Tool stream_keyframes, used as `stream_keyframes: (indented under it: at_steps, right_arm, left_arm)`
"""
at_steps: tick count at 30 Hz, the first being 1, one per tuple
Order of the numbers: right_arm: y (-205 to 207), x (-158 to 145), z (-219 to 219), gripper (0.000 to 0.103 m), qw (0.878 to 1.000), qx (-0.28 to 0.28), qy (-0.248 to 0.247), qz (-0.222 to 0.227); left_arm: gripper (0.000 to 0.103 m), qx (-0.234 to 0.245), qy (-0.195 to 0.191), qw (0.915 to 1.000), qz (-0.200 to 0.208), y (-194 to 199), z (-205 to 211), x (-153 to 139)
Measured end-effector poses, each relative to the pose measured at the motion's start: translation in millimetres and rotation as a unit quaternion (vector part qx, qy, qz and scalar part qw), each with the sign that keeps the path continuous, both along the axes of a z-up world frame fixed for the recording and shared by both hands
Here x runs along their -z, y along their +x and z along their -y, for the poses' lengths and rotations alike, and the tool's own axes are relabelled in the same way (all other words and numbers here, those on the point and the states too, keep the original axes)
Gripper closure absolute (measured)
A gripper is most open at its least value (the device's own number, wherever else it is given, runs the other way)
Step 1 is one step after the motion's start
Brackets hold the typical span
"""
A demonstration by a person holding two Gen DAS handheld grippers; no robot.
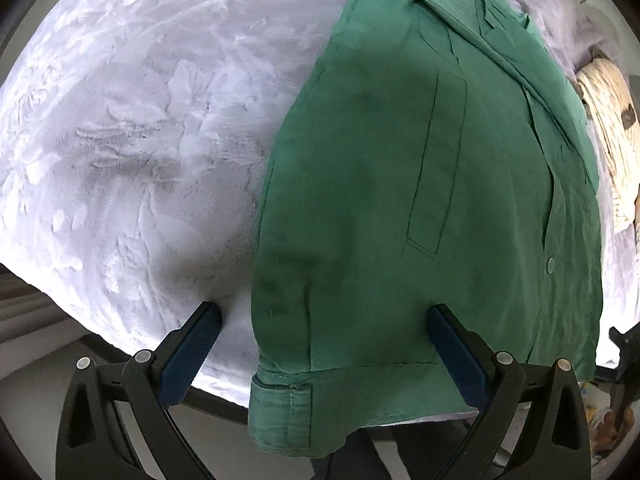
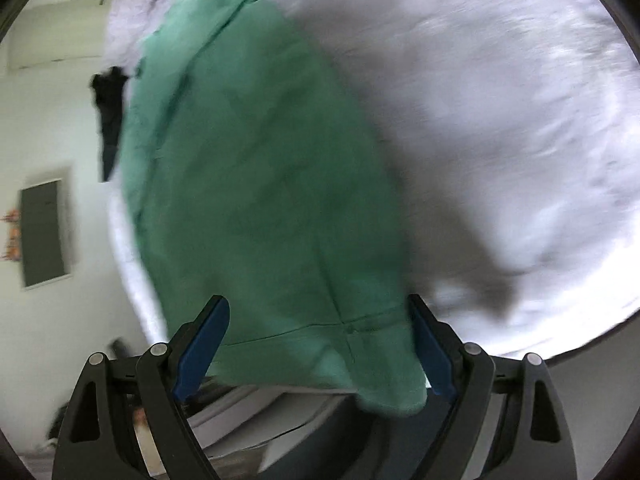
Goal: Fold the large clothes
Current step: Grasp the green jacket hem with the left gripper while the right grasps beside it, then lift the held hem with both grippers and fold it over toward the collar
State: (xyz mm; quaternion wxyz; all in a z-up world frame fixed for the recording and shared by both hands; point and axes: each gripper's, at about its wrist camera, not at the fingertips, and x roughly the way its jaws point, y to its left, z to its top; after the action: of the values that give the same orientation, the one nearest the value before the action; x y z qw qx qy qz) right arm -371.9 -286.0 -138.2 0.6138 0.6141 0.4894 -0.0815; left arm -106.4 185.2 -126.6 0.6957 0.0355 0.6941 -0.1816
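Note:
A green button shirt (image 1: 420, 184) lies on a white fluffy blanket (image 1: 140, 140), folded lengthwise, collar at the far end, chest pocket and a button showing. Its cuffed sleeve end hangs over the near edge. My left gripper (image 1: 324, 316) hovers over the near end of the shirt, jaws wide apart, nothing pinched between the blue pads. In the right wrist view, which is blurred, the same shirt (image 2: 260, 184) runs away from the camera over the blanket (image 2: 500, 120). My right gripper (image 2: 320, 312) stands open astride the hem end, pads not pressing the cloth.
A woven cream basket (image 1: 608, 128) sits at the far right beyond the blanket. A dark garment (image 2: 110, 112) hangs at the left edge of the bed. The floor and a dark panel (image 2: 42, 232) on a pale wall show on the left.

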Motion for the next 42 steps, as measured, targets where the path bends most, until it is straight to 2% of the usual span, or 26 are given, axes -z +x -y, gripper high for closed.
stream_keyframes:
  at_steps: [4, 9, 12, 16, 18, 19, 20, 21, 22, 23, 25, 29, 32, 37, 42]
  right_arm:
    - [10, -5, -5, 0.013, 0.997, 0.01, 0.047, 0.065]
    - [6, 8, -9, 0.013, 0.998, 0.007, 0.049, 0.023]
    - [1, 10, -14, 0.013, 0.998, 0.024, 0.054, 0.019]
    - [-2, 9, -19, 0.016, 0.998, 0.034, 0.054, 0.021]
    - [0, 11, -21, 0.026, 0.998, 0.036, 0.057, 0.018]
    - [-1, 12, -22, 0.035, 0.998, 0.036, 0.059, 0.014]
    - [4, 13, -24, 0.05, 0.998, 0.035, 0.06, 0.01]
    - [5, 14, -26, 0.06, 0.998, 0.032, 0.058, 0.006]
    - [5, 15, -28, 0.083, 0.998, 0.03, 0.058, 0.004]
    - [5, 16, -28, 0.091, 0.998, 0.03, 0.061, 0.006]
    - [6, 14, -24, 0.092, 0.995, 0.04, 0.083, 0.038]
    - [14, -2, -10, 0.094, 0.985, 0.052, 0.125, 0.103]
    - [31, -20, 6, 0.095, 0.976, 0.057, 0.149, 0.145]
    - [68, -47, 44, 0.095, 0.967, 0.056, 0.156, 0.195]
    - [120, -74, 89, 0.095, 0.96, 0.049, 0.141, 0.237]
  left_arm:
    - [0.0, 0.01, -0.012, 0.9997, -0.019, -7, 5, 7]
    - [0.0, 0.019, -0.032, 0.9988, -0.031, -22, 12, 4]
    - [0.0, 0.025, -0.041, 0.9982, -0.036, -27, 19, 2]
    - [0.001, 0.038, -0.031, 0.9985, -0.024, -35, 30, 1]
    - [0.011, 0.043, -0.022, 0.9987, -0.017, -39, 35, 1]
    - [0.022, 0.046, -0.02, 0.9986, -0.014, -37, 34, 1]
    - [0.041, 0.046, -0.023, 0.9986, -0.013, -40, 36, -2]
    - [0.053, 0.044, -0.032, 0.9984, -0.016, -40, 36, -5]
    - [0.077, 0.041, -0.051, 0.9975, -0.028, -38, 35, -8]
    - [0.088, 0.034, -0.075, 0.9957, -0.043, -36, 35, -11]
    - [0.089, 0.02, -0.098, 0.9934, -0.055, -34, 38, -21]
    - [0.09, 0.012, -0.136, 0.9891, -0.056, -28, 52, -46]
    - [0.09, -0.014, -0.168, 0.9845, -0.048, -16, 67, -68]
    - [0.09, -0.051, -0.217, 0.9747, -0.013, 27, 101, -107]
    - [0.09, -0.057, -0.251, 0.9657, 0.036, 84, 140, -139]
